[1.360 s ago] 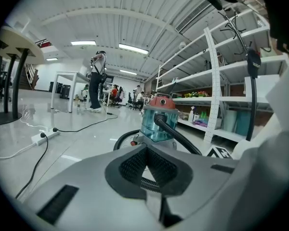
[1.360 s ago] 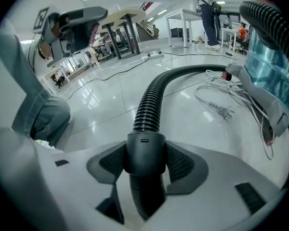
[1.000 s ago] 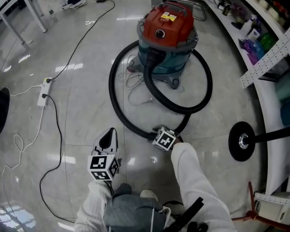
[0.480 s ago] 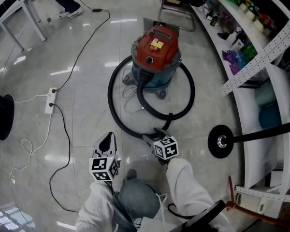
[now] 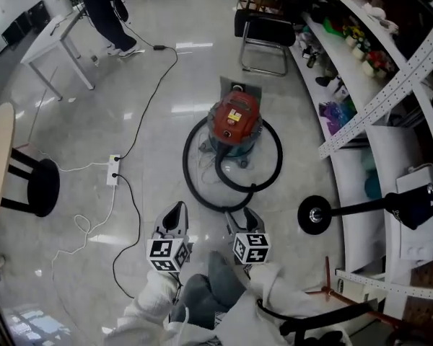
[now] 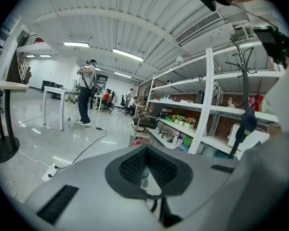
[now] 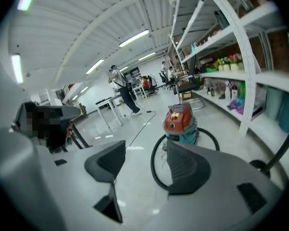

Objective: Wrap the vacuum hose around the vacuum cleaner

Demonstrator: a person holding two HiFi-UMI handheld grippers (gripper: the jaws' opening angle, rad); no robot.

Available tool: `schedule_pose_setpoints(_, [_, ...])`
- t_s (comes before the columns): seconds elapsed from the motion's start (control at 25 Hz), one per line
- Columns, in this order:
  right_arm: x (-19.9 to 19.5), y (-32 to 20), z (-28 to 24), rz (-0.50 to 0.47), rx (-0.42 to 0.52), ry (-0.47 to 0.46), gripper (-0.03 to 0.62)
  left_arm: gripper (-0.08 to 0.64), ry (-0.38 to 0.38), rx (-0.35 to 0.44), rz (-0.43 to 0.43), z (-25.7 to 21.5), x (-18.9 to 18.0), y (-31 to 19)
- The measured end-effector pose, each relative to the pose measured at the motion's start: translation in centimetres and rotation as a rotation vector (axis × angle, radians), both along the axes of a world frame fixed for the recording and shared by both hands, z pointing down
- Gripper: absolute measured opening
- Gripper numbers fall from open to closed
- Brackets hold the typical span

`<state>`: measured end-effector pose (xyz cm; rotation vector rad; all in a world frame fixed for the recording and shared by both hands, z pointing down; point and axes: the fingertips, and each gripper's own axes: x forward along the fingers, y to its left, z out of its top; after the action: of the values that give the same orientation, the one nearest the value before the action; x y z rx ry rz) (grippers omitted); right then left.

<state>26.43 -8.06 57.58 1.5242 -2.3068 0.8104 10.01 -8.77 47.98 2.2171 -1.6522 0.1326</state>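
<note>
Jaws: right gripper (image 7: 145, 150) apart, left gripper (image 6: 145, 149) together.

Glossy pale floor (image 5: 202, 63) lies between white shelving (image 5: 390, 86) and a white table (image 5: 54, 34).

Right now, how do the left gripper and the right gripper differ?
The left gripper's jaws are together, while the right gripper's jaws stand apart. The left gripper faces the shelving, whereas the right gripper faces the vacuum cleaner and its hose, which lies looped on the floor, clear of both. What they share: neither gripper holds anything.
</note>
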Motion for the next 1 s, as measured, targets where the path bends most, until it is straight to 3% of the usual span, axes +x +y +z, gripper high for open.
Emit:
schedule_pose_setpoints(0.16, [0.8, 1.2, -7.5, -0.029, 0.043, 0.175, 0.282, 0.002, 0.022, 0.026, 0.023, -7.8, 1.1, 0.9])
schedule_pose_setpoints(0.36, [2.6, 1.3, -14.1, 0.085, 0.111, 0.320, 0.282, 0.002, 0.055, 0.087, 0.042, -13.3, 2.4, 2.3])
schedule_pose_setpoints(0.56, [4.0, 4.7, -17.1, 0.254, 0.092, 0.221, 0.263, 0.002, 0.068, 0.078, 0.048, -15.0, 2.7, 5.9])
schedule_pose_setpoints(0.6, [4.1, 5.6, -17.5, 0.287, 0.084, 0.199, 0.226, 0.002, 0.066, 0.082, 0.049, -15.3, 2.5, 6.7])
schedule_pose_setpoints(0.68, [4.0, 7.8, -18.1, 0.334, 0.076, 0.185, 0.060, 0.002, 0.065, 0.089, 0.053, -15.8, 1.8, 8.4])
schedule_pose_setpoints(0.72, [3.7, 9.1, -18.4, 0.344, 0.076, 0.188, 0.034, 0.002, 0.065, 0.092, 0.056, -16.0, 1.4, 9.4])
schedule_pose_setpoints(1.0, [-0.8, 21.4, -18.2, 0.386, 0.083, 0.190, 0.025, 0.002, 0.068, 0.119, 0.108, -16.0, -1.9, 19.7])
